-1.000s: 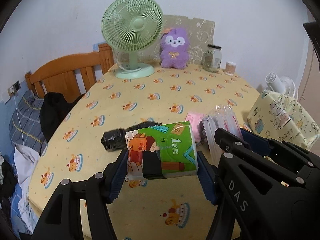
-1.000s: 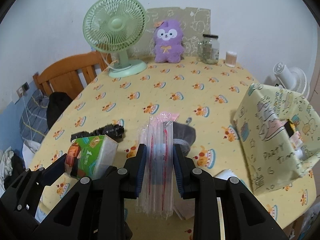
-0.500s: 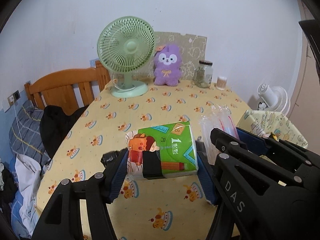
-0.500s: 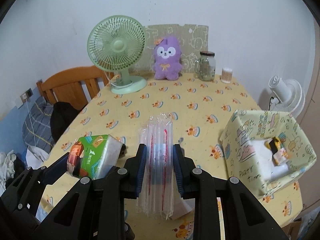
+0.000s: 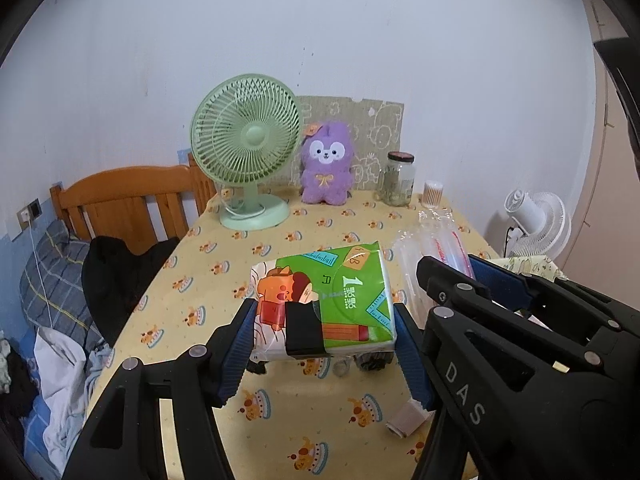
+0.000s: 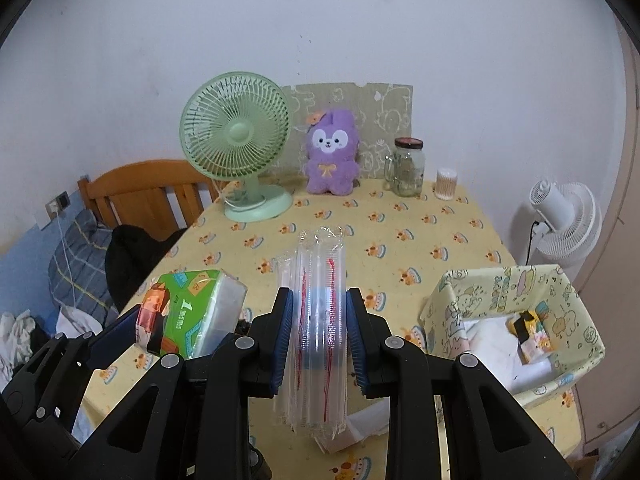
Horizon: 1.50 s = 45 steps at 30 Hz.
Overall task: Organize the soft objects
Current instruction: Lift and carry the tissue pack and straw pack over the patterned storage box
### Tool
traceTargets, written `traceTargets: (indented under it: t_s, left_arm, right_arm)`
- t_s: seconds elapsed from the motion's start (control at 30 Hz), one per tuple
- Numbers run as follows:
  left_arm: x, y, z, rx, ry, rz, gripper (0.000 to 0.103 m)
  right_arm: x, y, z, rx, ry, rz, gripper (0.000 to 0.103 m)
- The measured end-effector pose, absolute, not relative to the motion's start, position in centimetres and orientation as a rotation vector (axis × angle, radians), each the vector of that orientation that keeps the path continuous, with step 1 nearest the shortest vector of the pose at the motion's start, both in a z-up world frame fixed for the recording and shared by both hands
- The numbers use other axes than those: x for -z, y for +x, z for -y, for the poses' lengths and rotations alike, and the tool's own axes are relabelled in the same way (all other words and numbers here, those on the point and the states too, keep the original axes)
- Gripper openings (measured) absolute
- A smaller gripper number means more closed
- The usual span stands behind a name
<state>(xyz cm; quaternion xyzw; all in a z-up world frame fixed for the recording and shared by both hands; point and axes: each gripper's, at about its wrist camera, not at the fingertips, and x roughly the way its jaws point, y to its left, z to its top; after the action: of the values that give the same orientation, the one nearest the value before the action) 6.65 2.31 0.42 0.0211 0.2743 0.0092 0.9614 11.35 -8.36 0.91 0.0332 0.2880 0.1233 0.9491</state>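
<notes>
My left gripper (image 5: 325,334) is shut on a green tissue pack (image 5: 326,300), held in the air above the yellow tablecloth (image 5: 280,412). In the right wrist view the same tissue pack (image 6: 188,312) shows at lower left. My right gripper (image 6: 319,336) is shut on a clear plastic packet with red lines (image 6: 318,320), also lifted off the table. That plastic packet (image 5: 432,248) appears to the right in the left wrist view. A pale yellow fabric box (image 6: 516,320) with items inside stands at the right. A purple plush toy (image 6: 331,152) sits at the table's far edge.
A green desk fan (image 6: 240,148), a glass jar (image 6: 408,168) and a small cotton-swab tub (image 6: 445,184) line the back. A white fan (image 6: 564,220) stands right of the table. A wooden headboard (image 5: 124,196) and bedding lie left. Small dark items (image 5: 372,362) rest under the tissue pack.
Both grippers have risen with their loads, so the table now sits lower in both views. The fabric box's inside has come into sight. Neither grip changed.
</notes>
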Motion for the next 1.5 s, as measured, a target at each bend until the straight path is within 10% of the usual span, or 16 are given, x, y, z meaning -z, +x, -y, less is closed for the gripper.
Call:
traceTargets:
  t_s: [1.5]
  left_arm:
    - [-2.0,9.9,10.0,0.12,0.122,-0.497,0.067]
  right_arm:
    - [-3.1,13.3,20.6,-0.155,0.108,-0.512,0.03]
